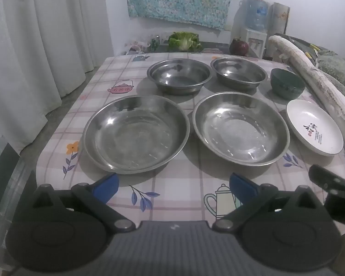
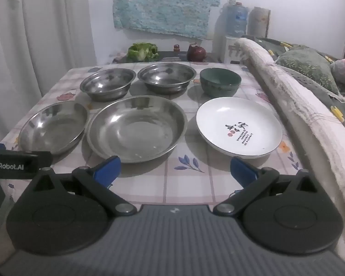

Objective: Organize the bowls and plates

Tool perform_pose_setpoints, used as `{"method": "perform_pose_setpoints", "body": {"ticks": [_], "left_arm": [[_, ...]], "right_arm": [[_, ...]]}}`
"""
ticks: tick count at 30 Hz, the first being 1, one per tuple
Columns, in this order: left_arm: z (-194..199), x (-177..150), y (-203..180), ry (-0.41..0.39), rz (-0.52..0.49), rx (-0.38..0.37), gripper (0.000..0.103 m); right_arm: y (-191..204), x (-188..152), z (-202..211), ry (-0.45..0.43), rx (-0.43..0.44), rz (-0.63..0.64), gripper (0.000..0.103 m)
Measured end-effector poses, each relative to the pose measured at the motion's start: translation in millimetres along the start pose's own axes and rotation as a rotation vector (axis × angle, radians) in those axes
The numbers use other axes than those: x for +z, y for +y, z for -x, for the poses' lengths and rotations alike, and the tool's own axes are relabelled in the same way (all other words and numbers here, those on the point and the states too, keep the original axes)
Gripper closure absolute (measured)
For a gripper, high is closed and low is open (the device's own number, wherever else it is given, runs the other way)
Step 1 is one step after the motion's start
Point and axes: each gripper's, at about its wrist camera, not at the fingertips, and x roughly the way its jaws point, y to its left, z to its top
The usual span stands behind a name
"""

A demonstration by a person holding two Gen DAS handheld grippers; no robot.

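both jaws gape wide and empty: the left gripper [image 1: 173,185] and right gripper [image 2: 174,169] tilt down over the near edge of the checked tablecloth [image 1: 186,191]. two steel plates [image 1: 135,133] sit at 12 o'clock of the left, steel bowls [image 1: 179,76] behind. only the right view centres the white plate [image 2: 239,126] at 1 o'clock, green bowl [image 2: 220,81] beyond it.

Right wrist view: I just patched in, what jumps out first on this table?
The round white ceramic plate with black calligraphy stands out, at the near right of the checked tablecloth, with a dark green ceramic bowl just behind it. To their left lie two wide shallow steel plates in front and two smaller steel bowls behind. Nothing is stacked; the right gripper hangs open over the near edge.
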Motion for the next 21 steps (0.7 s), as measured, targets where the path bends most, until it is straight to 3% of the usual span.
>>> {"method": "perform_pose_setpoints", "body": {"ticks": [4,21], "left_arm": [[0.8,-0.5,0.5,-0.002,0.003,-0.009,0.000],[1.1,-7.6,-9.0,0.027,-0.033,-0.027,0.000]], "right_arm": [[-10.8,0.4,-0.6,0.015,0.030,-0.033,0.001],[-11.2,4.1,-0.7,0.008,-0.010,-0.005,0.001]]}}
